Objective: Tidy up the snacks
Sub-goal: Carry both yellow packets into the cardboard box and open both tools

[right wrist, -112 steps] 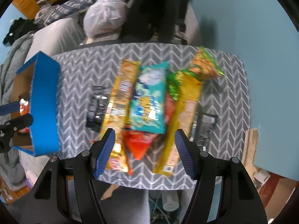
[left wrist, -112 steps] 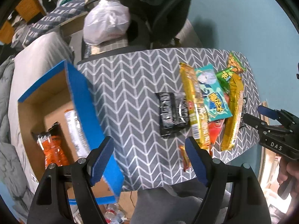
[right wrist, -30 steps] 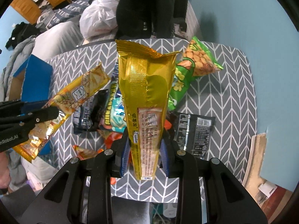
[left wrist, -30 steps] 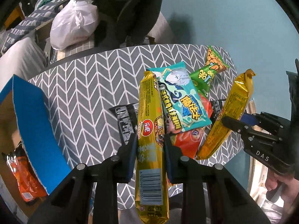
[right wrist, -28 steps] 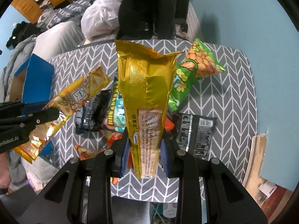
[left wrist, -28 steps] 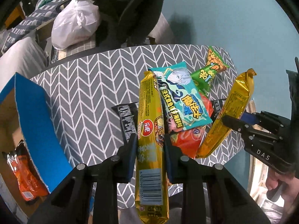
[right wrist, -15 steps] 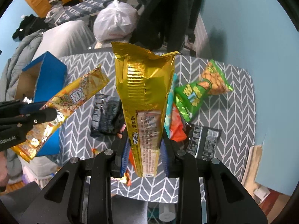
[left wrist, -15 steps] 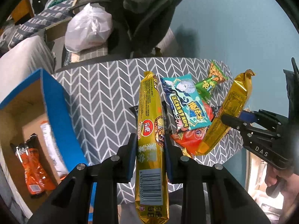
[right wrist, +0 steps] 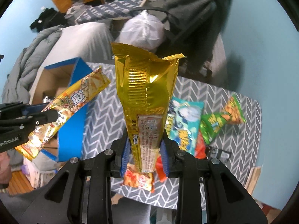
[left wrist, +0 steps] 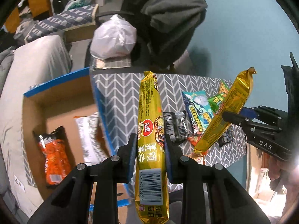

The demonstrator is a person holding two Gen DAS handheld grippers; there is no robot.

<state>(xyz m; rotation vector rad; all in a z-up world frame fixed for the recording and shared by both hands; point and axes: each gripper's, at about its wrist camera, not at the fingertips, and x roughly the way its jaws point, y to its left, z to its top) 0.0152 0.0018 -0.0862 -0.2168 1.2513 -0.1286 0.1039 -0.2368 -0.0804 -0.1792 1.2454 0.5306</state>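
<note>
Above the tabletop, right of the box, both tools carry a long snack. Left tool is clamped on a yellow pack about a third of the way up from its barcode end, so most of the length stands free ahead of the fingers and a short tail hangs behind. Right tool is closed on a gold pack close to its lower seal, with nearly the whole bag rising above the grip. Both look light, and the foil film looks slick and crinkly; the contents are probably brittle, so a firm but not crushing pinch seems right. The gold pack, held so near its end, is likely to sway or pivot when moved; a hold nearer the middle would steady it. The yellow pack appears stiffer and better balanced. Inside the box lie an orange pack and a white pack, with bare cardboard between and beyond them. On the tabletop right of the box, well apart from it, remain a teal bag, a green bag, a black pack and some red and orange packets, overlapping in a loose heap.
</note>
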